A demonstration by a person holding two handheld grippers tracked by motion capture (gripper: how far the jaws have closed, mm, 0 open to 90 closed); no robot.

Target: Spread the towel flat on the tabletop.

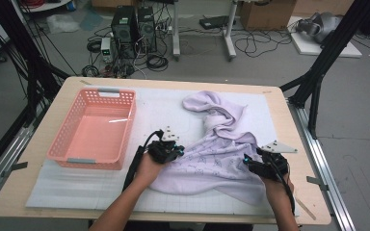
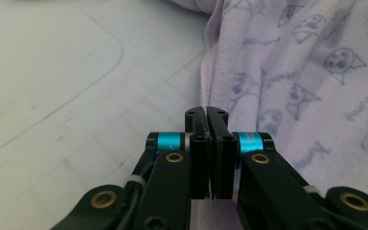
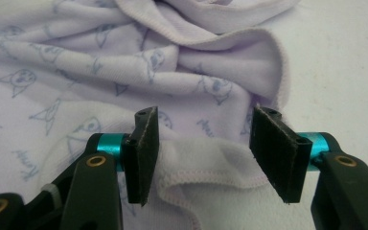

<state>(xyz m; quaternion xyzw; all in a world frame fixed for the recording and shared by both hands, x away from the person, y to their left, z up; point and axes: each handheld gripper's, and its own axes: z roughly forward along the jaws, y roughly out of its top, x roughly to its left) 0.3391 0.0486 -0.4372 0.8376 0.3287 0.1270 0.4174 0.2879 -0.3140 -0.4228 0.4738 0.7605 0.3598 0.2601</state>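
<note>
A light wooden bench (image 1: pixel 43 144) carries a white gridded mat (image 1: pixel 164 103). On the mat's right half lies a crumpled pale lilac cotton garment printed with small cat faces (image 1: pixel 212 159), bunched into a twisted heap at its far end and spread flatter toward the person. To its left, well apart from it, stands a salmon-pink perforated plastic basket (image 1: pixel 60 151), rectangular with grey handle tabs. The left claw (image 1: pixel 171 150) sits at the garment's left edge; in the left gripper view its jaws are pressed together on the garment's stitched hem (image 2: pixel 204 91). The right claw (image 1: pixel 248 163) rests at the garment's near right side, its jaws spread wide over a folded hem (image 3: pixel 206 179), gripping nothing.
</note>
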